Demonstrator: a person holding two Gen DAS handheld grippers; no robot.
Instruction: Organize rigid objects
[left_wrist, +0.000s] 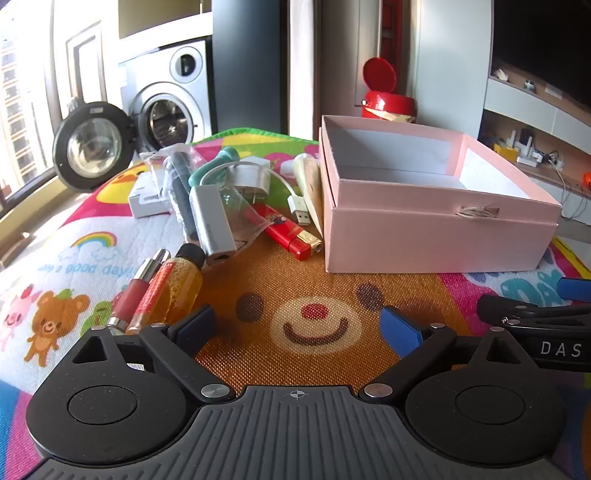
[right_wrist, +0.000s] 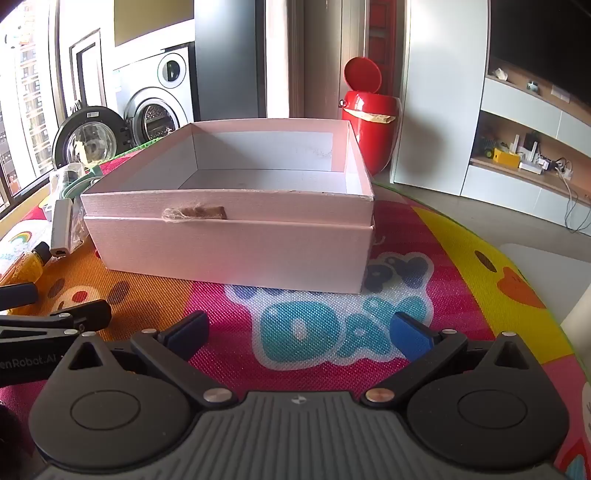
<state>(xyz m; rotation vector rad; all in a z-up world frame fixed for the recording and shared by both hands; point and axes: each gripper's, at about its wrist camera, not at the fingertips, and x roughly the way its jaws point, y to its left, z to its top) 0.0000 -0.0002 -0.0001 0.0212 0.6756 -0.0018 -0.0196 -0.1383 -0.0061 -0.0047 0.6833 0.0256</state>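
An empty pink box (left_wrist: 436, 229) (right_wrist: 229, 243) stands on the colourful play mat (left_wrist: 295, 288). Left of it lies a heap of small objects: a red lighter (left_wrist: 286, 232), a white adapter (left_wrist: 212, 219), a white charger with USB cable (left_wrist: 255, 177), an amber bottle (left_wrist: 181, 284) and a lip gloss tube (left_wrist: 135, 291). My left gripper (left_wrist: 299, 326) hovers open over the bear face, just in front of the heap. My right gripper (right_wrist: 299, 334) hangs open over the mat in front of the box. Neither holds anything.
A red bin (right_wrist: 369, 125) with its lid up stands behind the box. A washing machine with its door open (left_wrist: 92, 147) sits at the back left. Shelves with small items (right_wrist: 517, 155) line the right wall. The right gripper's arm (left_wrist: 535, 321) shows at the left view's right edge.
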